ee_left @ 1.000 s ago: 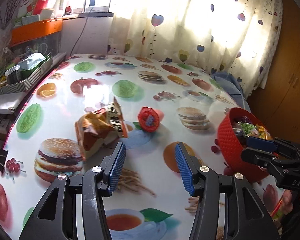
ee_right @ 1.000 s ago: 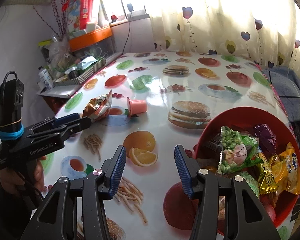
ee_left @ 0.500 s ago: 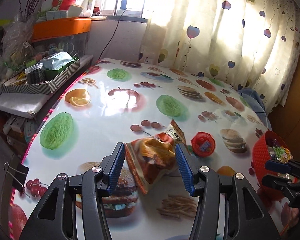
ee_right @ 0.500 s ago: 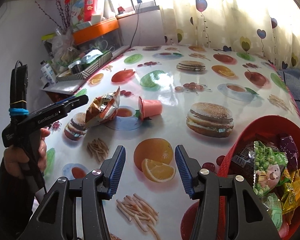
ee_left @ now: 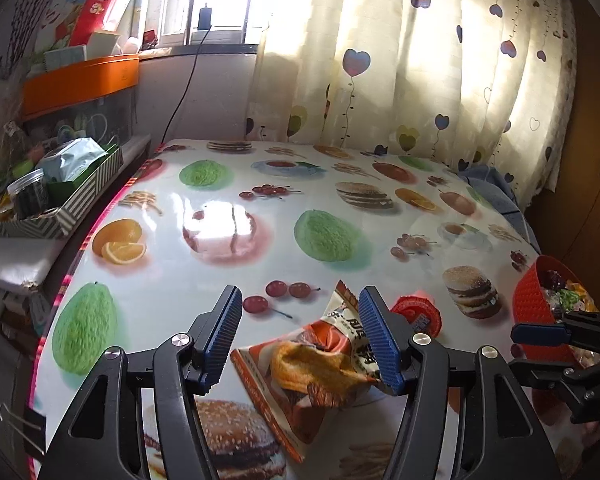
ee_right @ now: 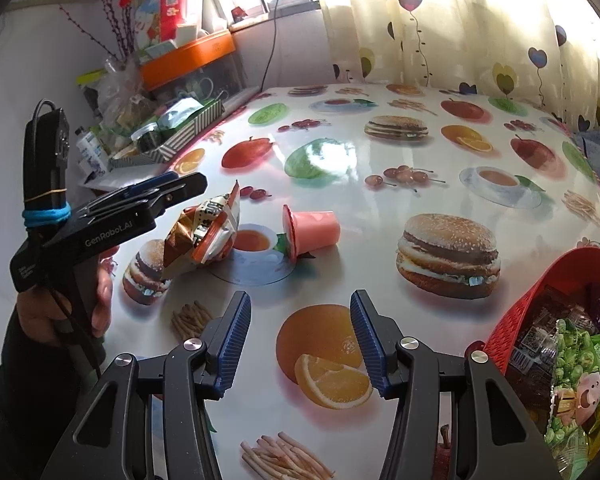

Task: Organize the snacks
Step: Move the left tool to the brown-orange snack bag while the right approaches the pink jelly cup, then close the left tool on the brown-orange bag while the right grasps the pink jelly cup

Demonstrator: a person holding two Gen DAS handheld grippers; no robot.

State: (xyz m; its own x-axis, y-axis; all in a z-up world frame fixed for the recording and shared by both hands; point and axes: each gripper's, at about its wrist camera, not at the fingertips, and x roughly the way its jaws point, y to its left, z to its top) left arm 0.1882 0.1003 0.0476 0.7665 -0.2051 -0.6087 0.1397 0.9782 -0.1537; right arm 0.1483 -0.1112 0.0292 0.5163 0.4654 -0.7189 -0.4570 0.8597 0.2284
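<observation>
An orange crumpled snack bag (ee_left: 320, 364) lies on the food-print table, between the open fingers of my left gripper (ee_left: 300, 340); its right pad (ee_left: 380, 344) is close against the bag. The bag also shows in the right wrist view (ee_right: 204, 236), under the left gripper (ee_right: 172, 190). A pink jelly cup (ee_right: 312, 230) lies on its side beside the bag, seen red-lidded in the left wrist view (ee_left: 418, 318). My right gripper (ee_right: 300, 344) is open and empty over the table, left of the red basket (ee_right: 512, 324) full of snack packs.
The red basket (ee_left: 528, 304) sits at the table's right edge. A striped tray (ee_left: 80, 196) with a jar and packets and an orange box (ee_left: 80, 80) stand on a shelf left of the table. Curtains hang behind the table.
My left gripper has moved forward and down onto the snack bag, which now sits between its fingers. My right gripper has drawn left, away from the basket.
</observation>
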